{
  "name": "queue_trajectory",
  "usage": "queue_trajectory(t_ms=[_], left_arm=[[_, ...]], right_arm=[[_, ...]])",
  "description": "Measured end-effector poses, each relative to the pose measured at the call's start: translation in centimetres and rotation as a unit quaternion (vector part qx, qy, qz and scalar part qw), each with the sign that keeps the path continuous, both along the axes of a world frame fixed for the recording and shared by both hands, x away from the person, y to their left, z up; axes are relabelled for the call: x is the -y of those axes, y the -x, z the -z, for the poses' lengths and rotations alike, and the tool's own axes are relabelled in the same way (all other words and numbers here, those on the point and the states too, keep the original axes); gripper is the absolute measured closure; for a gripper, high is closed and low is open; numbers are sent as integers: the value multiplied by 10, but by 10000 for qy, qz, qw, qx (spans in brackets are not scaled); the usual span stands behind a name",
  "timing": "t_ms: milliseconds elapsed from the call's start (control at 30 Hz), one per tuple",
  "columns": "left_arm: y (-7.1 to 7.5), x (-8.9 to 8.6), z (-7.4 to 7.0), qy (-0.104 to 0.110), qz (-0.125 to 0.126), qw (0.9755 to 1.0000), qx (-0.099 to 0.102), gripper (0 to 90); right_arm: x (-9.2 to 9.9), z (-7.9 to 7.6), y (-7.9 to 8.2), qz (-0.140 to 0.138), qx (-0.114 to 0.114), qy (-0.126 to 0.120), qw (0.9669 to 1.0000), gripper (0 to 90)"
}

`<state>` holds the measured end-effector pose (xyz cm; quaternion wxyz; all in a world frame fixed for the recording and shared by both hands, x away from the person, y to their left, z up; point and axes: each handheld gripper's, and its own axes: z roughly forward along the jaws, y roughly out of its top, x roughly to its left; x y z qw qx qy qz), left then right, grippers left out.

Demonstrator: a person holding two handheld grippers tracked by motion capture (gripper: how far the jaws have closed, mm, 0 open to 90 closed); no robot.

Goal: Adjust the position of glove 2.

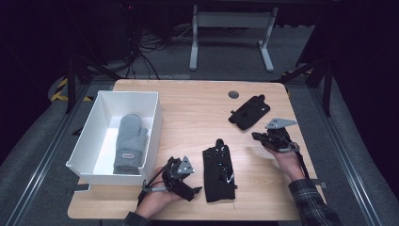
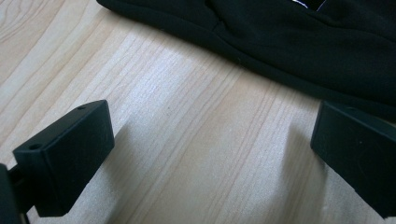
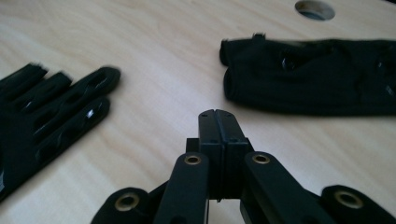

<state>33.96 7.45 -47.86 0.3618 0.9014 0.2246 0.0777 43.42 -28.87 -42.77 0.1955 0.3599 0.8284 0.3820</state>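
Two black gloves: one flat near the front edge (image 1: 219,169), one folded farther back at right (image 1: 249,112). One grey mitten (image 1: 129,143). One white box (image 1: 89,129), holding the mitten. One wooden surface (image 1: 193,110) with one round cable hole (image 1: 234,94). Two handheld grippers.

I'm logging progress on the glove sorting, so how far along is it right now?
Done: one grey mitten lies inside the white box. In hand: nothing; the left tool sits open on the table beside the near black glove, likely next, and the right tool is shut and empty. Left: both black gloves, the near one and the far black glove, remain on the table.
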Motion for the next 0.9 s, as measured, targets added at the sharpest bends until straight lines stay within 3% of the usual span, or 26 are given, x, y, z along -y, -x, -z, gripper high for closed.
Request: queue_trajectory(t_ms=[33,233,467,700,900], left_arm=[[0,0,0,-1,-7,10000,-5,0],[-1,-1,0,-1,-133,9999,-11,3],[-1,-1,0,1,-133,9999,-12,4],[-1,-1,0,4,-128,9999,-12,5],[-1,-1,0,5,-129,9999,-10,4]], right_arm=[[0,0,0,0,0,0,10000,900],[-7,-10,-39,199,85,-74,9997,900],[-7,0,-83,470,-92,-71,9988,900],[-10,12,-108,580,-243,-34,9980,900],[-12,23,-117,634,-409,16,9971,900]])
